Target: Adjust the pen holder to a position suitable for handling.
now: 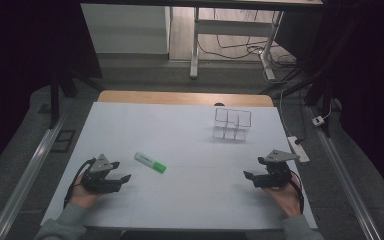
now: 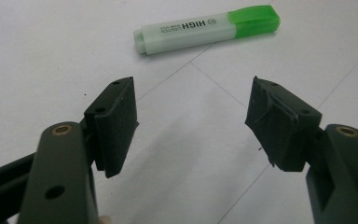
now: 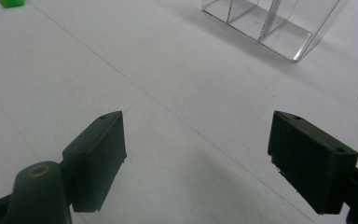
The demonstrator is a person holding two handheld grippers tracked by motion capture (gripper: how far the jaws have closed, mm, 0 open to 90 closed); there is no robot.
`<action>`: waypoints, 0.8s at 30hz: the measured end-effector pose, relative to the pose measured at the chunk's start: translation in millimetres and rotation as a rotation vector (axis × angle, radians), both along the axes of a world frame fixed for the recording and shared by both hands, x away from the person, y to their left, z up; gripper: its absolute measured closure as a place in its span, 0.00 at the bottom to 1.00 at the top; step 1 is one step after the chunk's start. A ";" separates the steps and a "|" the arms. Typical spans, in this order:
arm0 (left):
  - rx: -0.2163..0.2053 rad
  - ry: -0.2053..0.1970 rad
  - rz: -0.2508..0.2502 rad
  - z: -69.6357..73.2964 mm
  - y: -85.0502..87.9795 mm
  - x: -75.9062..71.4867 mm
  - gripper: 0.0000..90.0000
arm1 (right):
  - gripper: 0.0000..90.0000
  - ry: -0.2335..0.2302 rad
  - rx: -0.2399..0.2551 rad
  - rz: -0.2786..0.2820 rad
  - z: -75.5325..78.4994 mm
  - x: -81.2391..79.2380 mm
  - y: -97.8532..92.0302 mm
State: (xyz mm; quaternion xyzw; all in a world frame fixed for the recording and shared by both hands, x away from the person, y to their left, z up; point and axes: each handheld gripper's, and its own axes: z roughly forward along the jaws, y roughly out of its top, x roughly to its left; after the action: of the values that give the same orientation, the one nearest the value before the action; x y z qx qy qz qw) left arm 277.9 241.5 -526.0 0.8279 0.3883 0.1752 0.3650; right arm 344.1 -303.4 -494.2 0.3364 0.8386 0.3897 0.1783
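We rest both grippers low on the table, left gripper released and aimed at the highlighter lying just ahead for an easy grab, right gripper released too, facing the clear organizer.

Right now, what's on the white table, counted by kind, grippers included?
Highlighter pens, green cap: 1
Clear plastic organisers with compartments: 1
Hand-held grippers, both with jaws open and holding nothing: 2, the left gripper and the right gripper
Total: 4
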 end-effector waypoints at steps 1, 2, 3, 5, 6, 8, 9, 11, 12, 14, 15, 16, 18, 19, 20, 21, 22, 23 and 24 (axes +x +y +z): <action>-0.001 -0.001 0.001 0.1 0.0 0.0 0.37 | 0.22 0.001 0.003 0.001 0.3 0.6 0.2; -0.002 -0.001 0.002 0.1 0.1 0.1 0.37 | 0.22 0.001 0.005 0.002 0.6 1.2 0.5; -0.003 -0.001 0.002 0.0 0.1 0.2 0.37 | 0.22 -0.002 -0.002 0.002 1.2 1.6 0.5; -0.002 -0.001 0.003 -0.1 0.4 0.6 0.37 | 0.22 -0.008 0.006 0.004 1.1 2.5 1.3; -0.003 0.000 0.004 -0.2 0.6 0.7 0.37 | 0.22 -0.011 0.004 0.002 1.1 3.0 1.5; -0.004 -0.002 0.003 0.0 1.1 0.9 0.37 | 0.23 -0.013 0.000 0.003 1.4 4.3 1.5; -0.005 -0.002 0.003 0.0 1.2 0.9 0.37 | 0.23 -0.014 0.001 0.002 1.5 5.0 1.7; -0.001 -0.001 0.001 -0.2 1.1 0.8 0.37 | 0.24 -0.016 0.006 -0.003 2.2 6.0 2.0; 0.000 -0.001 0.000 -0.3 1.0 0.5 0.37 | 0.24 -0.017 0.009 -0.003 2.6 6.7 1.9; 0.001 -0.004 0.000 0.2 0.6 -0.5 0.37 | 0.24 -0.014 0.005 -0.010 3.8 8.5 2.2; 0.000 -0.005 0.000 0.5 0.6 -0.9 0.37 | 0.24 -0.010 0.007 -0.009 4.4 9.7 2.2; 0.000 -0.006 0.000 0.7 0.5 -1.0 0.37 | 0.24 -0.005 0.011 -0.014 5.1 10.8 2.2; 0.003 -0.004 0.002 0.6 0.3 -1.3 0.37 | 0.25 0.002 0.019 -0.023 6.6 13.0 1.6; 0.003 -0.004 0.003 0.6 0.2 -1.3 0.37 | 0.25 0.003 0.021 -0.029 7.4 14.0 1.3; 0.003 -0.004 0.004 0.7 0.1 -1.3 0.37 | 0.25 0.003 0.021 -0.034 8.2 15.2 1.1; 0.003 -0.004 0.004 0.7 0.1 -1.3 0.37 | 0.25 0.005 0.021 -0.039 9.0 16.6 0.9; 0.004 -0.005 0.004 0.7 0.1 -1.3 0.37 | 0.25 0.005 0.021 -0.039 9.0 16.6 0.9; 0.004 -0.003 0.005 0.5 0.0 -1.0 0.37 | 0.26 0.003 0.017 -0.055 10.4 19.9 0.2; 0.005 -0.002 0.005 0.2 0.0 -0.6 0.37 | 0.26 0.004 0.015 -0.061 10.8 21.1 -0.1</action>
State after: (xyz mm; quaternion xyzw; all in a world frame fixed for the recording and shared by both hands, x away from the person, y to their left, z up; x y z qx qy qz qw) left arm 277.2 241.5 -525.8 0.8276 0.3896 0.1778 0.3629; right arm 365.2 -303.5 -483.4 0.3642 0.8252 0.3898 0.1858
